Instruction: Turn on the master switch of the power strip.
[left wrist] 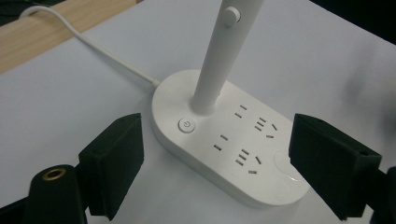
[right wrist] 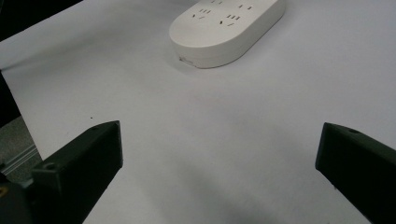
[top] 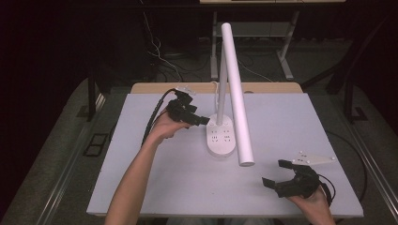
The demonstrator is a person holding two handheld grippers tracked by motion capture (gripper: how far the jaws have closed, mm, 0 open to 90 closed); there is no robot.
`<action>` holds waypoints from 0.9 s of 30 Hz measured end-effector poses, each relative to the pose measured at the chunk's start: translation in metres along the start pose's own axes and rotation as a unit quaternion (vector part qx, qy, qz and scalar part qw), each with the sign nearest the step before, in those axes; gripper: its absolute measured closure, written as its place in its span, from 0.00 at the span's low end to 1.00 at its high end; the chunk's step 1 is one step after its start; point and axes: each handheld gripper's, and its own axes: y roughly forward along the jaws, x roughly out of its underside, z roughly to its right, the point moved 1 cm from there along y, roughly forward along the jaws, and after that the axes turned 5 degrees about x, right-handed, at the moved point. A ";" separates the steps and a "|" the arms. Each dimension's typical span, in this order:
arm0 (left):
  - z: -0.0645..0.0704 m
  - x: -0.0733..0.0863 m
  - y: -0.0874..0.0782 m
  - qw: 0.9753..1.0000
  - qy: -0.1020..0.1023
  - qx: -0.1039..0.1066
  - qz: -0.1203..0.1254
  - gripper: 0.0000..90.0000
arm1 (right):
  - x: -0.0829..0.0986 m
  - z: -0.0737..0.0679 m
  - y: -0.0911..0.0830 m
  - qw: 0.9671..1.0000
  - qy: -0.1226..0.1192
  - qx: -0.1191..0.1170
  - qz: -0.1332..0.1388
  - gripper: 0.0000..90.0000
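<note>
Lower right of the high view, nearest the person, the right gripper [top: 278, 174] rests low over the bare white desk [top: 164, 187], fingers spread wide with nothing between them; its own view has the lamp's base at the top of the frame, well apart from it.

Farther in, at centre, stands the desk lamp [top: 236, 89]: an oval white base [left wrist: 224, 140] with socket holes and a round power button [left wrist: 186, 125], an upright post, and a long white tube head slanting toward the lower right. Its cord [left wrist: 93, 44] runs off to the upper left in the left gripper view.

The left gripper [top: 199, 119] is just beside the base's left end, fingers [left wrist: 114, 161] spread, straddling the base without clearly touching it.

The likely step is pressing the button. One fingertip should come down squarely on it, pushing vertically so the light base does not slide, and staying clear of the post.
</note>
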 end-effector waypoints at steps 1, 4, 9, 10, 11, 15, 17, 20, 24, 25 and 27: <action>-0.001 0.000 0.001 1.000 0.000 -0.001 -0.001 0.20 | 0.000 0.000 0.000 1.000 0.000 0.000 0.001 0.00; -0.005 0.000 0.005 1.000 -0.001 0.004 -0.005 0.23 | 0.000 0.000 0.000 1.000 -0.001 -0.001 0.001 0.00; -0.010 0.001 0.010 1.000 -0.010 0.004 -0.001 0.33 | 0.000 0.000 0.000 1.000 0.000 -0.001 0.001 0.00; -0.010 0.001 0.011 1.000 -0.012 0.004 0.002 0.35 | 0.000 0.001 0.000 1.000 -0.001 0.000 0.001 0.00; -0.011 0.002 0.011 1.000 -0.012 0.003 0.001 0.37 | 0.000 0.001 0.000 1.000 -0.002 0.000 0.001 0.00; -0.015 0.002 0.014 1.000 -0.020 0.004 0.011 0.47 | 0.000 0.001 0.000 1.000 -0.001 -0.001 0.000 0.00; -0.017 0.003 0.015 1.000 -0.020 0.005 0.012 0.52 | 0.000 0.001 0.000 1.000 -0.001 0.000 -0.001 0.00; -0.019 0.004 0.019 0.999 -0.031 0.010 0.022 0.59 | 0.000 0.001 0.000 1.000 -0.001 -0.001 -0.001 0.00; -0.022 0.005 0.025 0.999 -0.035 0.014 0.022 0.67 | 0.000 0.001 0.000 1.000 -0.002 0.000 0.000 0.00; -0.022 0.005 0.027 0.999 -0.040 0.014 0.027 0.70 | 0.000 0.001 0.000 1.000 -0.002 0.000 0.000 0.00; -0.021 0.006 0.030 0.998 -0.053 0.014 0.028 0.73 | 0.001 0.002 0.000 1.000 -0.002 0.000 0.000 0.00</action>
